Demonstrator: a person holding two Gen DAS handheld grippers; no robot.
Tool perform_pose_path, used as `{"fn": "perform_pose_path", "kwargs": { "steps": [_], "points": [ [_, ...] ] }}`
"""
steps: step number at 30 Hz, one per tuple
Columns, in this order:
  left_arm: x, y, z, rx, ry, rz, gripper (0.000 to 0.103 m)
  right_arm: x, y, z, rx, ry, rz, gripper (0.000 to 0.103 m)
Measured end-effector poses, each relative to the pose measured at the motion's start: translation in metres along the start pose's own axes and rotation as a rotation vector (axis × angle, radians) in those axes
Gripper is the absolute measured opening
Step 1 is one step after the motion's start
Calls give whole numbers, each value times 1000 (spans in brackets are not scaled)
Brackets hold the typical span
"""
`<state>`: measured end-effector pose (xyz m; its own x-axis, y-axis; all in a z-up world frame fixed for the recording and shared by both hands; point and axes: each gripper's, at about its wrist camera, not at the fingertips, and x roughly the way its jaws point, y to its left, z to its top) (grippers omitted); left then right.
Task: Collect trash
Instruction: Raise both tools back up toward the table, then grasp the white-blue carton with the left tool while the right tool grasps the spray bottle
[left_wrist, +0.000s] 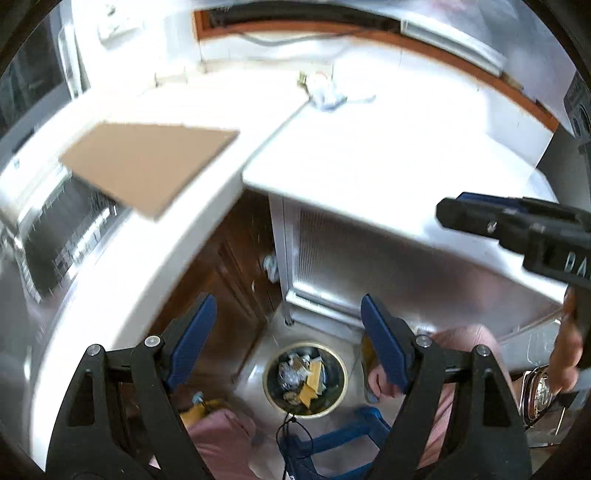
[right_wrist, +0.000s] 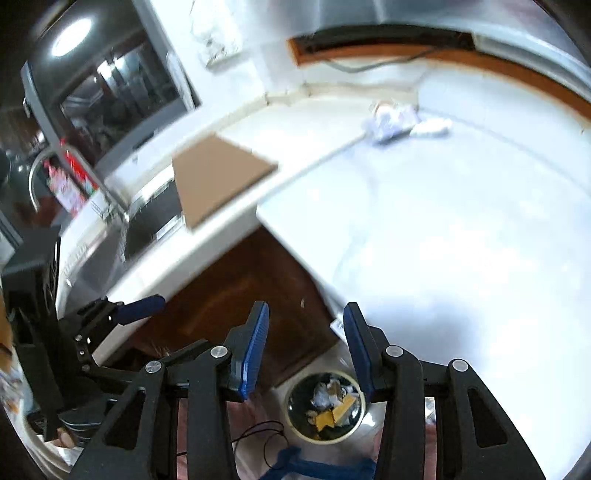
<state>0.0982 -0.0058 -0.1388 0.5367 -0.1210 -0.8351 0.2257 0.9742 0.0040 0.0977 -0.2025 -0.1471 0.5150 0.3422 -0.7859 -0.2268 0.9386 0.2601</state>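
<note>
Your 2 hand-held grippers, left (left_wrist: 288, 343) and right (right_wrist: 306, 349), hang with jaws apart, gripping nothing, above the round cream-rimmed trash bin (left_wrist: 306, 380); crumpled white wrappers (right_wrist: 397, 120) lie on the white bench (right_wrist: 443, 221).

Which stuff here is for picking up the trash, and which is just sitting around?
For the job:
- round yellow-rimmed trash bin on the floor, already holding scraps
- crumpled white wrappers on the white counter
- both empty claws, left and right

Just lying about:
- flat brown cardboard sheet
- steel sink
</note>
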Motion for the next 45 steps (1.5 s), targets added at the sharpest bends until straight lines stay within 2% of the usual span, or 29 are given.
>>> {"fn": "perform_pose_path", "kwargs": {
  "steps": [6,9,11,17,23,31,39,45],
  "points": [
    [-20,-8,73,55,-77,43,79,-41,-26,70,60,-46,5,43],
    [-17,-15,107,89,-107,53,79,-51,-45,104,85,-62,-27,50],
    [-9,-20,132,120,-127,67,79,-52,-60,127,107,-68,-45,51],
    [39,-31,202,168,-121,60,79,-18,-116,198,215,-26,-72,51],
    [106,-47,254,206,-75,33,79,30,-163,233,312,6,-103,51],
    [182,-65,281,202,41,-25,79,79,-214,250,411,39,-118,51],
    [232,-54,301,85,150,-118,79,118,-235,252,474,62,-111,51],
    [259,-42,302,4,214,-169,79,140,-238,260,496,65,-115,51]
  ]
}}
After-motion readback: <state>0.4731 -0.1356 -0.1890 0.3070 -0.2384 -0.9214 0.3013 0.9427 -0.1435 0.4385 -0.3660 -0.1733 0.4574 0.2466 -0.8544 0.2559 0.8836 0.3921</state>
